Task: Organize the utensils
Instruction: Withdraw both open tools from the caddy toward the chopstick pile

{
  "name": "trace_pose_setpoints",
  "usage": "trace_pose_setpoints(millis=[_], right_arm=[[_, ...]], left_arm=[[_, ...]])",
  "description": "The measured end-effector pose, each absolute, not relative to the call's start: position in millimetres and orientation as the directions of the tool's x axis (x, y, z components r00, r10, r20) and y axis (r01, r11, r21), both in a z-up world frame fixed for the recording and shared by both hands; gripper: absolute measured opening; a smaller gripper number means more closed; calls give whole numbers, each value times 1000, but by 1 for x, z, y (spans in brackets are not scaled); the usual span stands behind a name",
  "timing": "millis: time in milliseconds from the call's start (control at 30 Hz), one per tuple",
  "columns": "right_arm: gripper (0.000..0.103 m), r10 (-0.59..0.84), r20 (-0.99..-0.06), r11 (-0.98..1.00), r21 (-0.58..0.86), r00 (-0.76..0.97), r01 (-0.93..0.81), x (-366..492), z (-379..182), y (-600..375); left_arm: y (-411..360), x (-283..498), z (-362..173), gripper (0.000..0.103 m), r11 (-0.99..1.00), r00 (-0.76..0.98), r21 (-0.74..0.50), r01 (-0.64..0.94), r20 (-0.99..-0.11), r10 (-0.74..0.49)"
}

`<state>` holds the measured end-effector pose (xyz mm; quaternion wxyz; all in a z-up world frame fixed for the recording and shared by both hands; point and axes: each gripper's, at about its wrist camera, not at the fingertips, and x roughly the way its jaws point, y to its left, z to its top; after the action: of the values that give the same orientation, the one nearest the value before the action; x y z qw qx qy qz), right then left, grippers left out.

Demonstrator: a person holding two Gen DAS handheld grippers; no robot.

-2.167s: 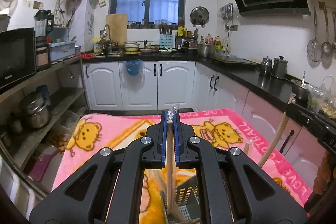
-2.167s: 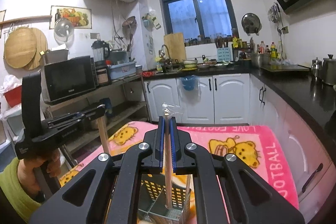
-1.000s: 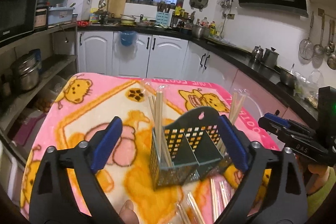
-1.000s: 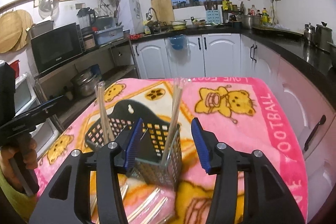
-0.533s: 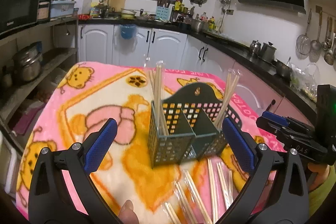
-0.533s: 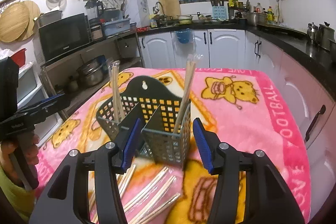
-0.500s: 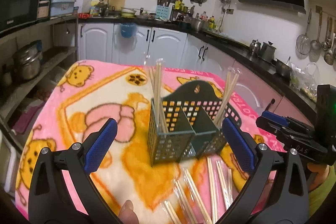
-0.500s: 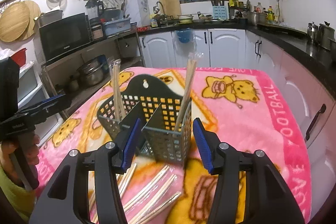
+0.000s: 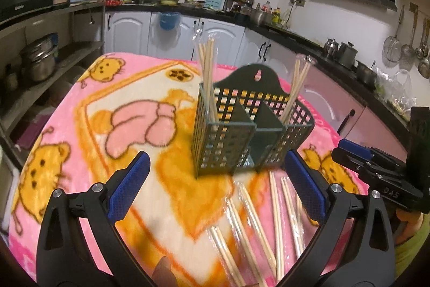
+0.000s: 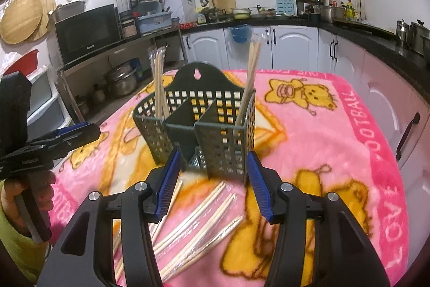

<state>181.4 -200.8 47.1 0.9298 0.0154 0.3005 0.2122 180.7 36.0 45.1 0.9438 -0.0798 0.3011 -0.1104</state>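
left gripper (image 9: 215, 188): black frame, silver screws | fingers (image 9: 126, 191): blue ribbed | sleeve (image 10: 16, 246): yellow-green

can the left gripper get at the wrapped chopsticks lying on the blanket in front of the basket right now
Probably yes. The left gripper is open and empty, and the loose wrapped chopsticks lie flat just beyond its fingers. The basket stands behind them, not in the way.

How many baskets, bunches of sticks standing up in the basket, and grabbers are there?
basket: 1
Standing chopsticks, left bunch and right bunch: 2
Grabbers, left gripper and right gripper: 2
Total: 5
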Motion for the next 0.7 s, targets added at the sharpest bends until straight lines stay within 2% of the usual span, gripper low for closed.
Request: trace_pose_setpoints(millis=[700], right_arm=[[49,380,-636,919,180,672,-350,175,5,-201]], left_arm=[[36,160,-22,92,970,690,-207,129,-684,-237]])
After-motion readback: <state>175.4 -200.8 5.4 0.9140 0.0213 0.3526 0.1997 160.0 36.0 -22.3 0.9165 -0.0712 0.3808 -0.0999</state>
